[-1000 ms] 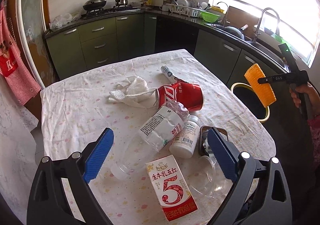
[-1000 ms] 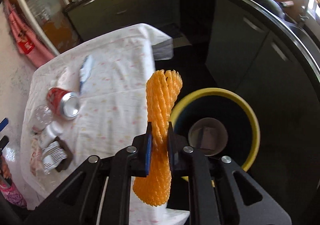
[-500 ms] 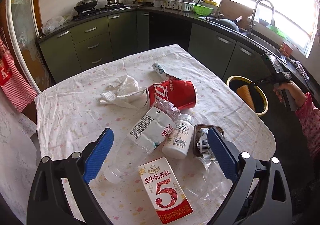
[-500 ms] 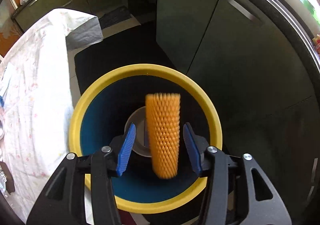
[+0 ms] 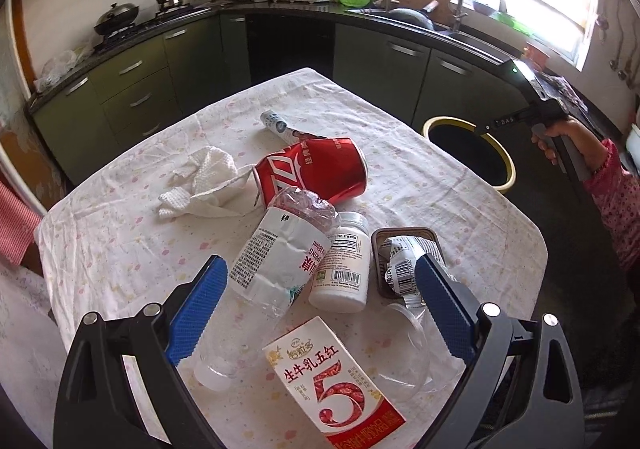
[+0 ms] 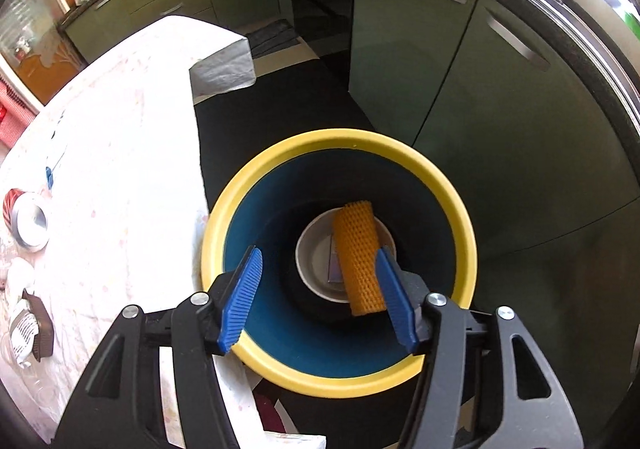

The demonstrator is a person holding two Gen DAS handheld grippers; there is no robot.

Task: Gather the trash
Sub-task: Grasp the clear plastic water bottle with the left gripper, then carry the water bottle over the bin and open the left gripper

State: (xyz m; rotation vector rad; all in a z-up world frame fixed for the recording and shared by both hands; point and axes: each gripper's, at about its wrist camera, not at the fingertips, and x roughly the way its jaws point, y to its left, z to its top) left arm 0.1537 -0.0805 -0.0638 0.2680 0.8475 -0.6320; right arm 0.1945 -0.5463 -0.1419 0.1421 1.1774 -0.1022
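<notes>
You're in a kitchen with green cabinets, a cloth-covered worktop (image 5: 120, 249) heaped with rubbish. Your right tool (image 6: 320, 289) hangs over the yellow-rimmed bin (image 6: 452, 201), jaws opening with nothing gripped; the orange foam net (image 6: 356, 253) lies down inside the bin. Lift clear of the rim before swinging back. Your left tool (image 5: 320, 309) is wide open and empty above the crushed water bottle (image 5: 272, 261); straddle its body squarely. Legible: "5" and Chinese characters on the milk carton (image 5: 332, 381), "Facts" on the white pill bottle (image 5: 344, 265), and a red cola can (image 5: 316, 169).
</notes>
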